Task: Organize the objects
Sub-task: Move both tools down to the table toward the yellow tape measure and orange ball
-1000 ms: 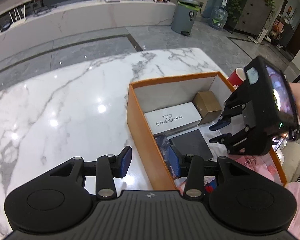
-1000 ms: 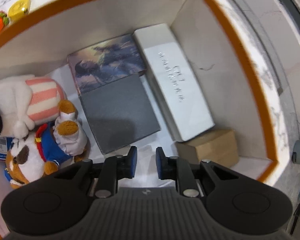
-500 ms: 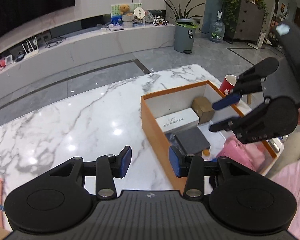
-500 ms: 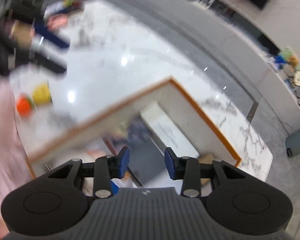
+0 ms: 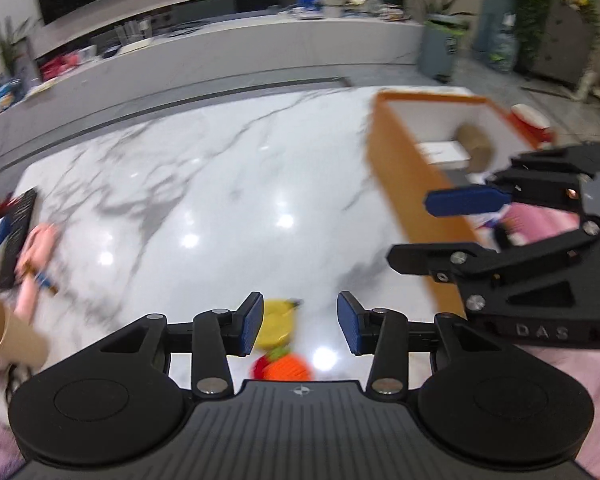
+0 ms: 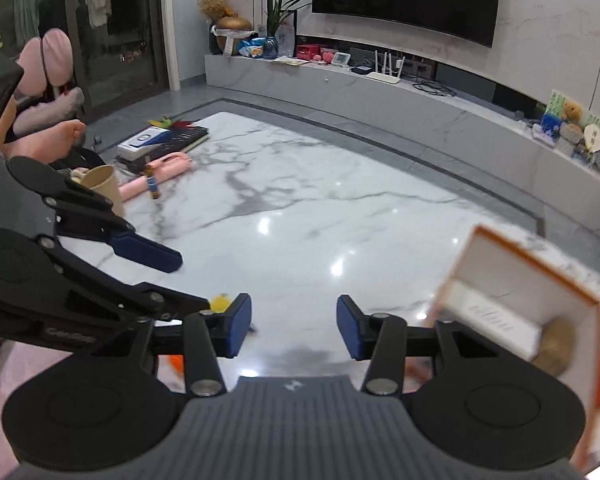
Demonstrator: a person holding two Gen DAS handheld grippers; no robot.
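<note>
- Both views have swung up and away from the orange box [image 5: 404, 176] since a second ago; the right gripper [image 6: 294, 328], then inside the box over its contents, is now out above the bare desk [image 5: 204, 184].
- Left gripper [image 5: 300, 328]: jaws open, empty. Right gripper: jaws open wider than before, empty.
- Box stands by the desk's right edge, already holding a white case [image 6: 492, 322] and other items.
- Yellow toy [image 5: 278, 318] and orange toy [image 5: 290, 366] lie loose at the near edge, just ahead of the left jaws.
- Judgement: one placement finished; these toys are likely next.
</note>
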